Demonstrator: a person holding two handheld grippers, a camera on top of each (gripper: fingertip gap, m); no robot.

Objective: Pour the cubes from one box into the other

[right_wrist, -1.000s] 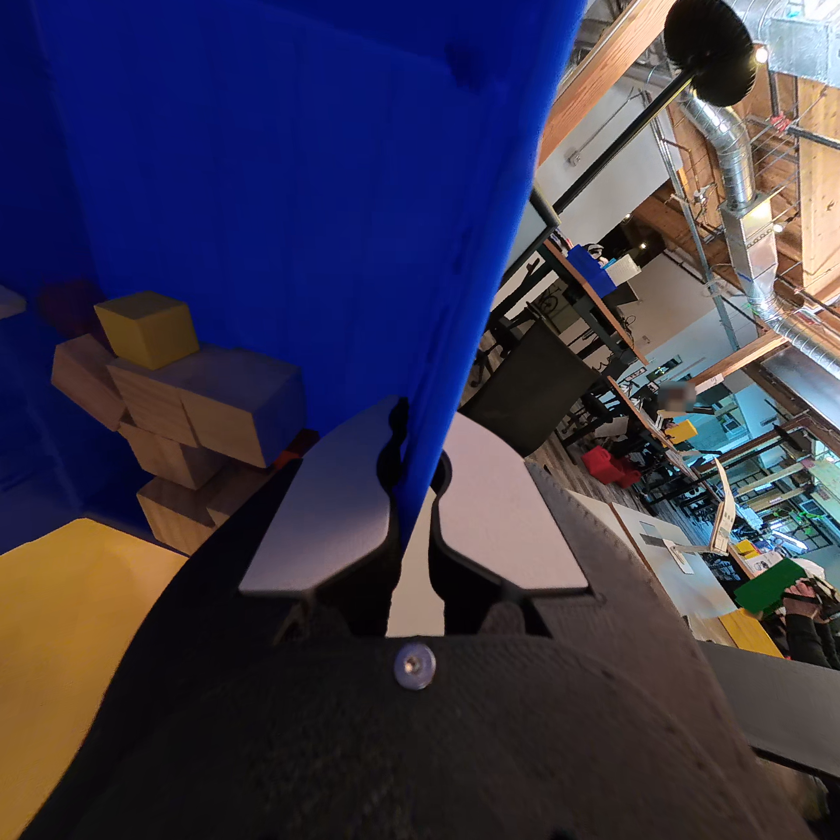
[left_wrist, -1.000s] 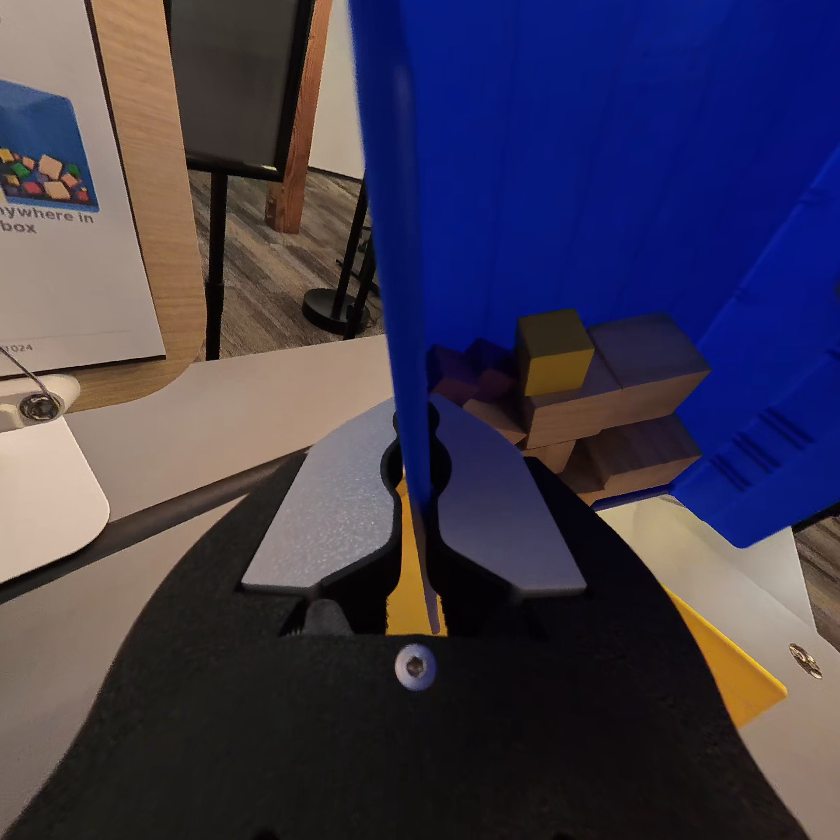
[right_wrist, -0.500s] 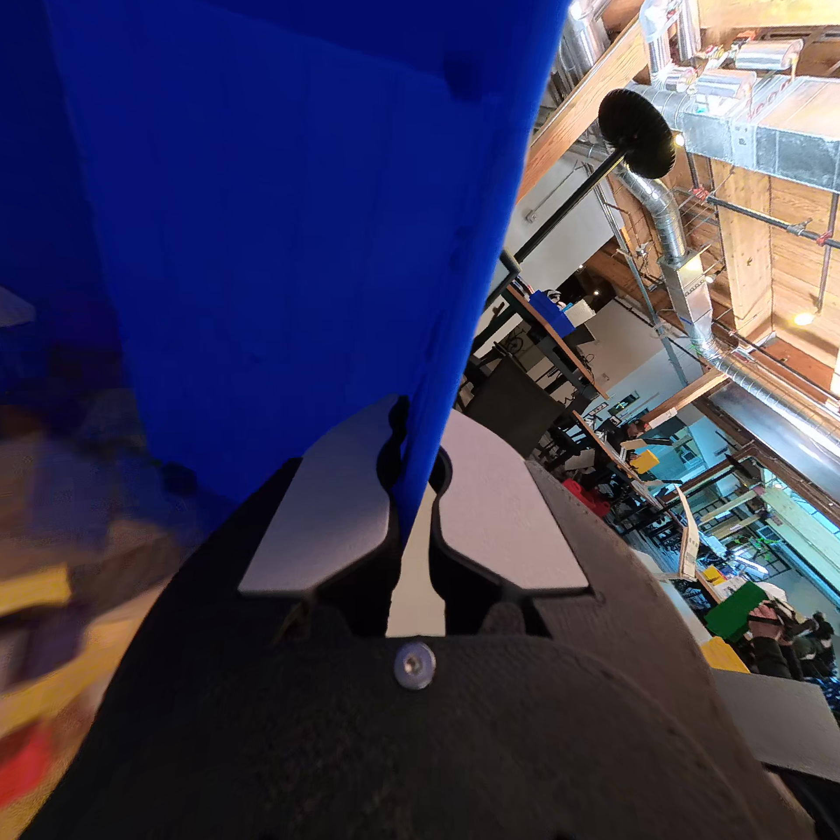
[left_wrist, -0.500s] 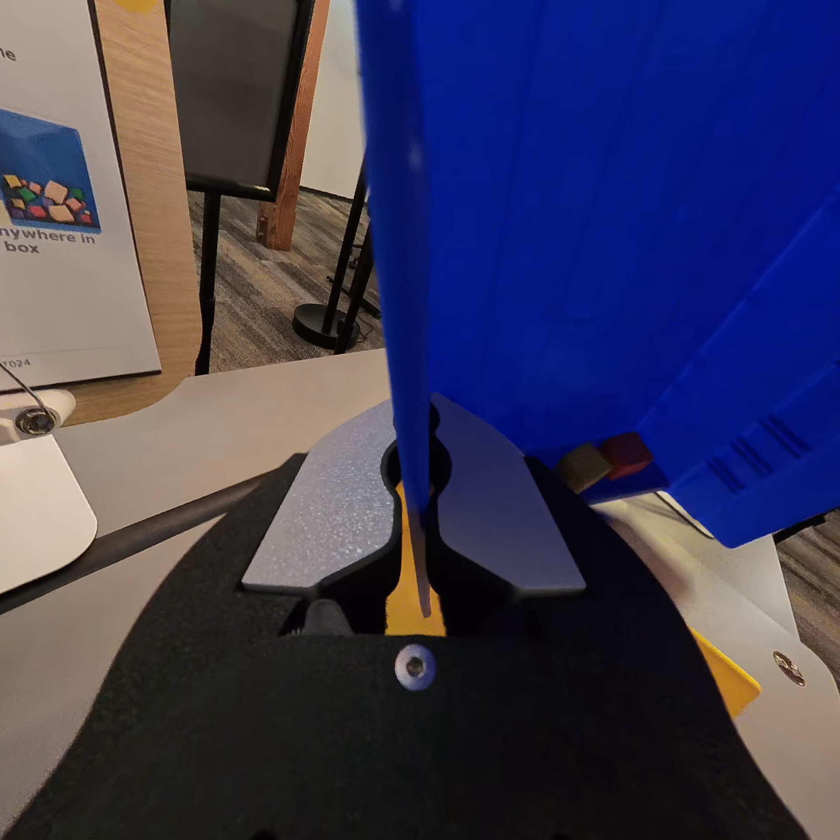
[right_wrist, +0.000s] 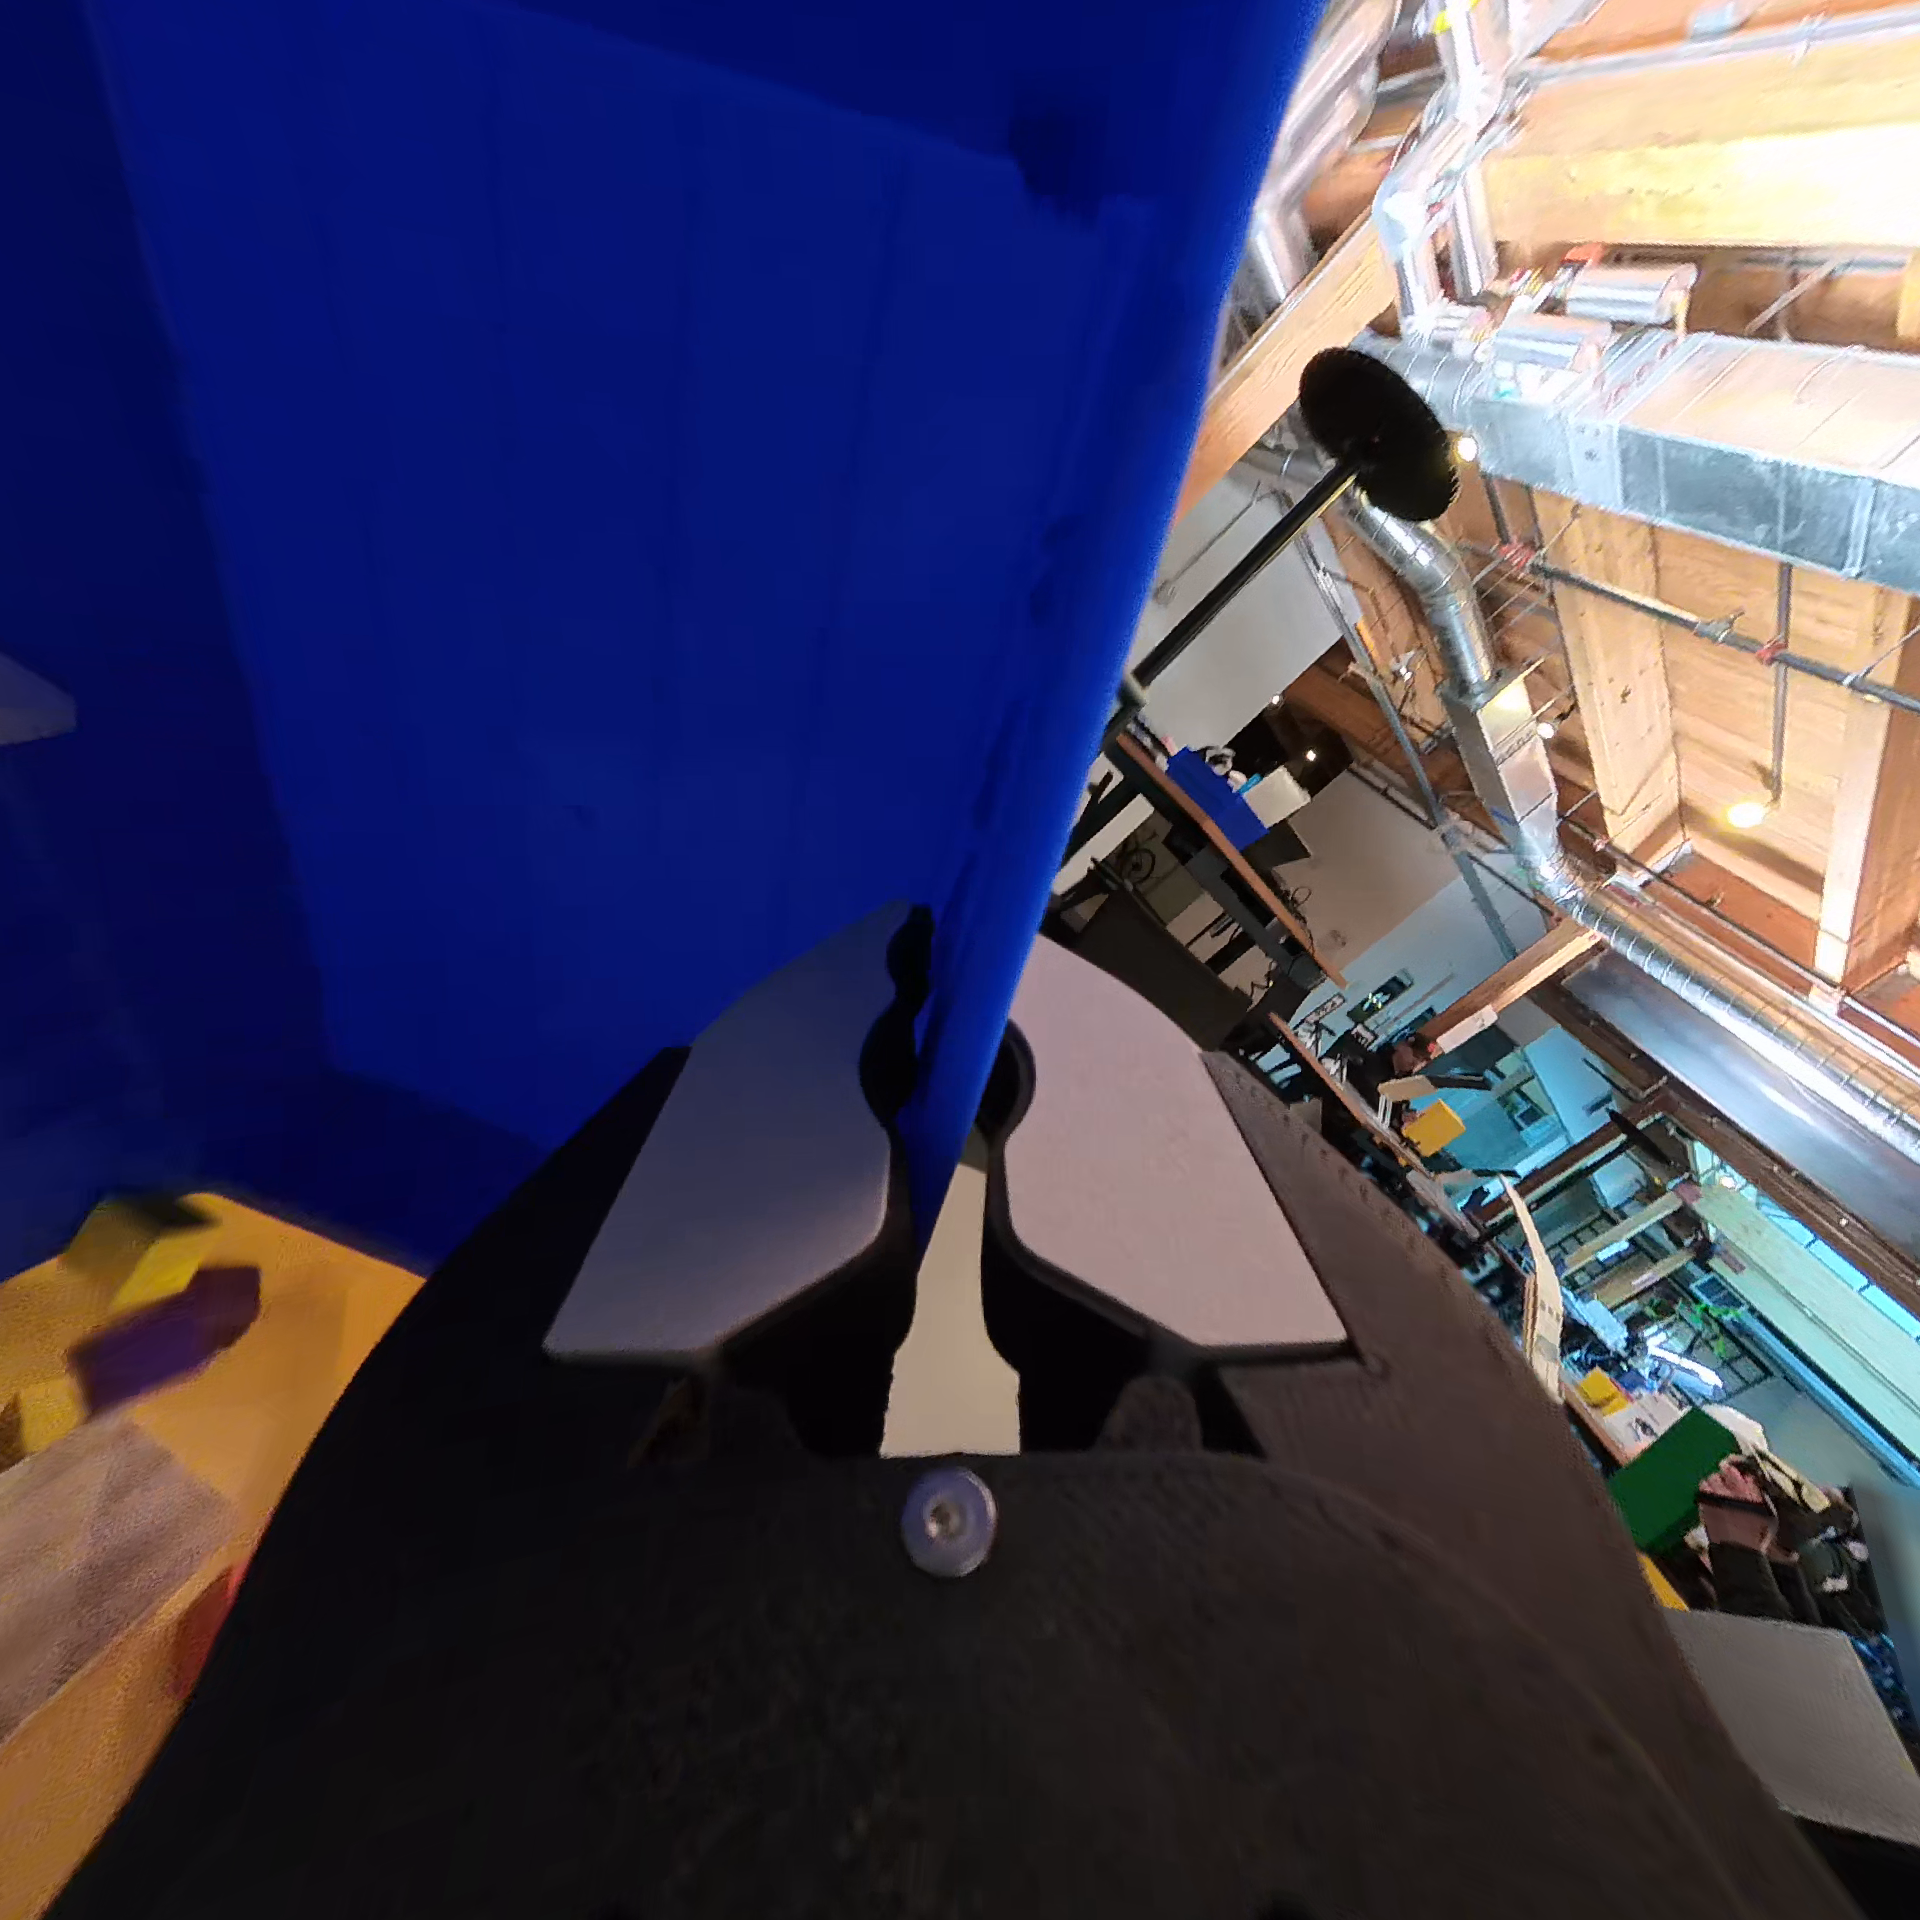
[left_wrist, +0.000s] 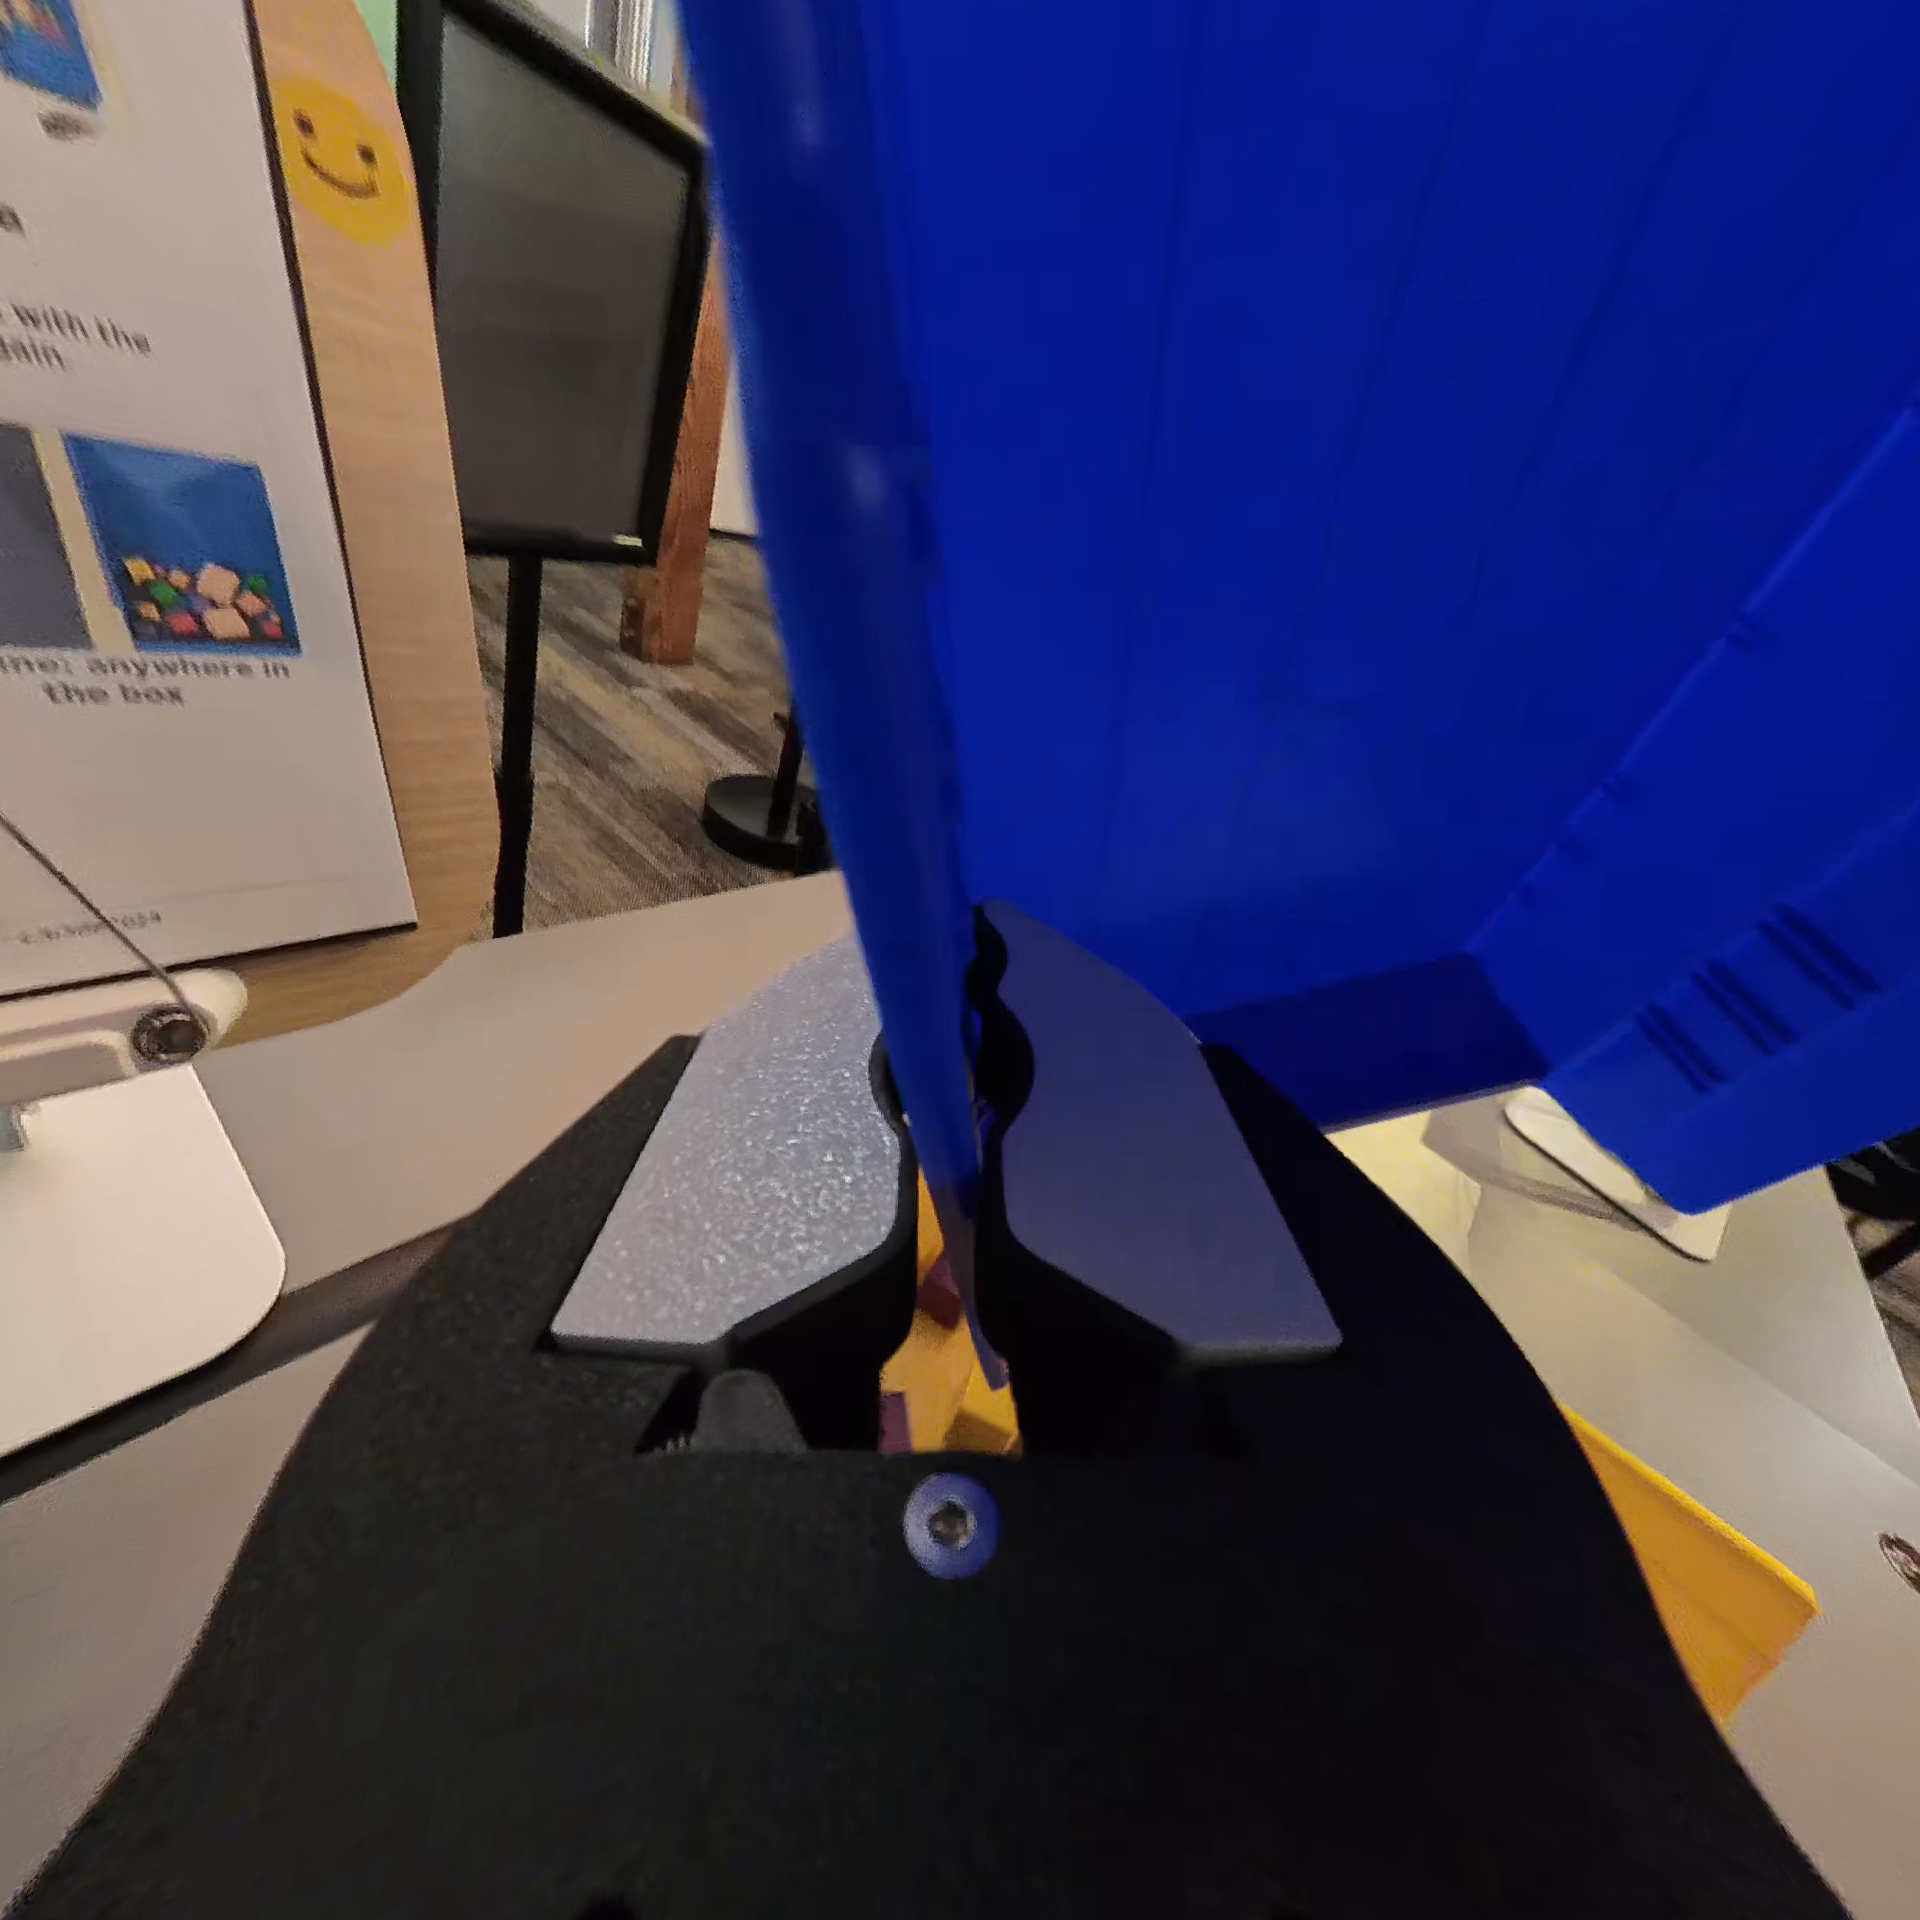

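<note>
- Left tongs [left_wrist: 961,1049] clamped on the thin side wall of the big blue plastic box [left_wrist: 1351,468]; box tipped up steeply, fills 12 to 3 o'clock of left wrist view.
- Right tongs [right_wrist: 951,1049] clamped on the opposite wall of the same box [right_wrist: 623,520]; bare blue inside fills 9 to 12 o'clock.
- Yellow plastic box [right_wrist: 312,1340] under the blue one, at 8 o'clock in right wrist view; its corner at 4 o'clock [left_wrist: 1704,1600] in left view.
- Blurred cubes in yellow box: purple cube [right_wrist: 166,1335], yellow cube [right_wrist: 135,1247], plain wooden cube [right_wrist: 94,1527].
- Grey counter [left_wrist: 436,1081] below; white printed sign [left_wrist: 156,520] at 10 o'clock.
</note>
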